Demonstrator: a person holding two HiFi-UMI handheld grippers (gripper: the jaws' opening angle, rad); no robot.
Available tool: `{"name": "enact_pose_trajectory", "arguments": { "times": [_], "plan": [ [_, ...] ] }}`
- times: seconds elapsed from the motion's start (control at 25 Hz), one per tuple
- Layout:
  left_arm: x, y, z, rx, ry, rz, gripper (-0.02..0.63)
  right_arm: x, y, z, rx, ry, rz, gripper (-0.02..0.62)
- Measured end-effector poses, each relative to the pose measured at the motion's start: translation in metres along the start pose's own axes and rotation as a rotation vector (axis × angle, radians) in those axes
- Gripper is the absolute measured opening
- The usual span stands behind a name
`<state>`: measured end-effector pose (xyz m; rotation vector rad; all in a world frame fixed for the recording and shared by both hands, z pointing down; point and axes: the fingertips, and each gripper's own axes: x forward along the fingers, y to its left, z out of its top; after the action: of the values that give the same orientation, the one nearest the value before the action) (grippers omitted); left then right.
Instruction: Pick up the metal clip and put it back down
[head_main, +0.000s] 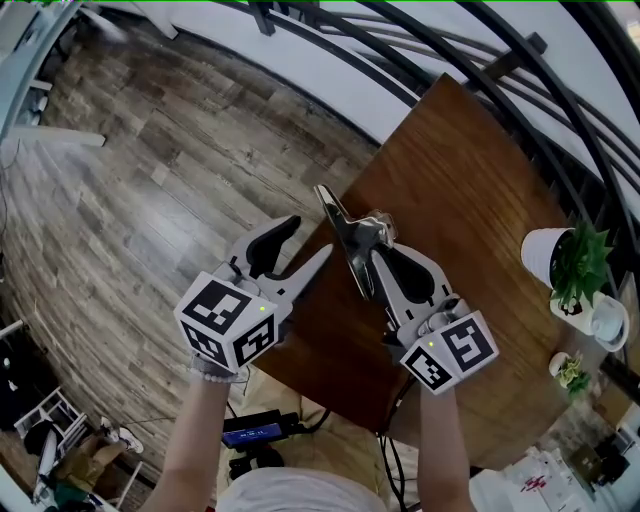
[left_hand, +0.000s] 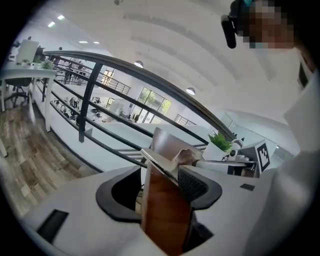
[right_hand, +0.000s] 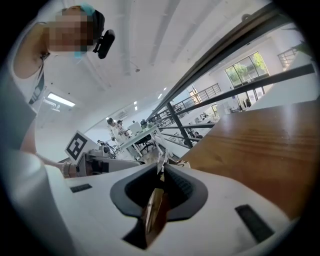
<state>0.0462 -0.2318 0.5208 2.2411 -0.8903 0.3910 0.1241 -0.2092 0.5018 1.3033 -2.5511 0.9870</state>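
floor (head_main: 150, 180): grey wood planks | table (head_main: 470, 200): brown wood | railing (left_hand: 89, 100): dark metal | potted plant (head_main: 560, 262): on table

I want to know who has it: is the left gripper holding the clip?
No, the left gripper has its jaws wide apart, and the clip is pinched in the right gripper.

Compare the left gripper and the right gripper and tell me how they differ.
The left gripper's jaws stand wide apart; the right gripper's jaws are nearly together. The left gripper grips nothing, while the right gripper is clamped on the metal clip. Both point away from the person.
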Motion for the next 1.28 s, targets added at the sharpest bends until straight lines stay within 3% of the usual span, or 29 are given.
{"name": "enact_pose_trajectory", "arguments": {
  "times": [0.32, 0.64, 1.28],
  "plan": [
    [-0.003, -0.005, 0.002, -0.008, -0.003, -0.014, 0.250, -0.004, 0.022, 0.008, -0.027, -0.031, 0.068, 0.051],
    [-0.017, -0.020, 0.014, -0.038, -0.040, -0.087, 0.250, -0.012, 0.043, 0.018, -0.058, -0.050, 0.097, 0.051],
    [-0.080, -0.068, 0.058, 0.016, -0.144, -0.177, 0.250, -0.054, 0.107, 0.059, -0.159, -0.134, 0.097, 0.048]
  ]
}}
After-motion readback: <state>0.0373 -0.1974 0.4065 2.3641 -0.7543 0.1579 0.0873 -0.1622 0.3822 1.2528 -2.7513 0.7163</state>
